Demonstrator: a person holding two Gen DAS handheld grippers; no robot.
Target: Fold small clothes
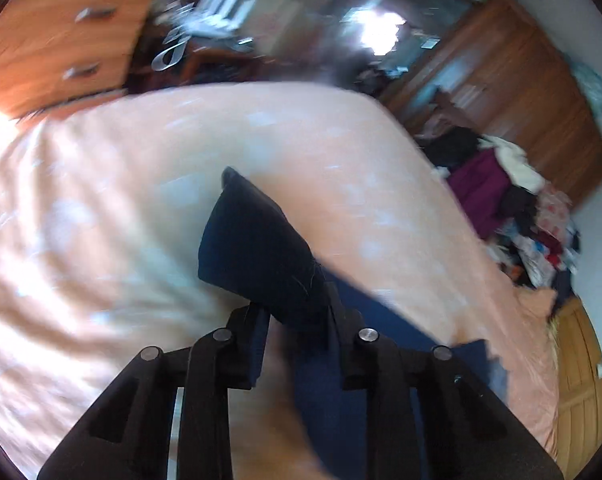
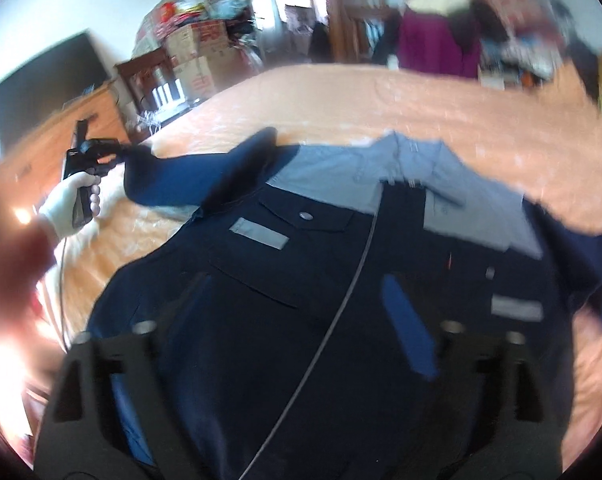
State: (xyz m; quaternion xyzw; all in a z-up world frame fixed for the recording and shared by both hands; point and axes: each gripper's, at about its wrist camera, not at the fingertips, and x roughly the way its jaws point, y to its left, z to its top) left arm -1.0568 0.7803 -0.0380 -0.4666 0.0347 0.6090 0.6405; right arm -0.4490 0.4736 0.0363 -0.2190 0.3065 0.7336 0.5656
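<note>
Black two-fingered tongs (image 1: 297,320) with silver pivot screws (image 1: 368,335); white glove (image 2: 67,204), thin grey cable (image 2: 325,320).

The jacket (image 2: 301,280) lies spread on the bed (image 2: 461,120), its sleeve (image 2: 173,176) lifted leftward in the left tool (image 2: 117,152).

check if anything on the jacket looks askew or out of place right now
The navy jacket lies front up on the peach bedspread, but its sleeve is lifted off the bed, clamped in the left gripper. A thin grey cable trails across the jacket's front. No damage shows, though the pictures are blurred.
</note>
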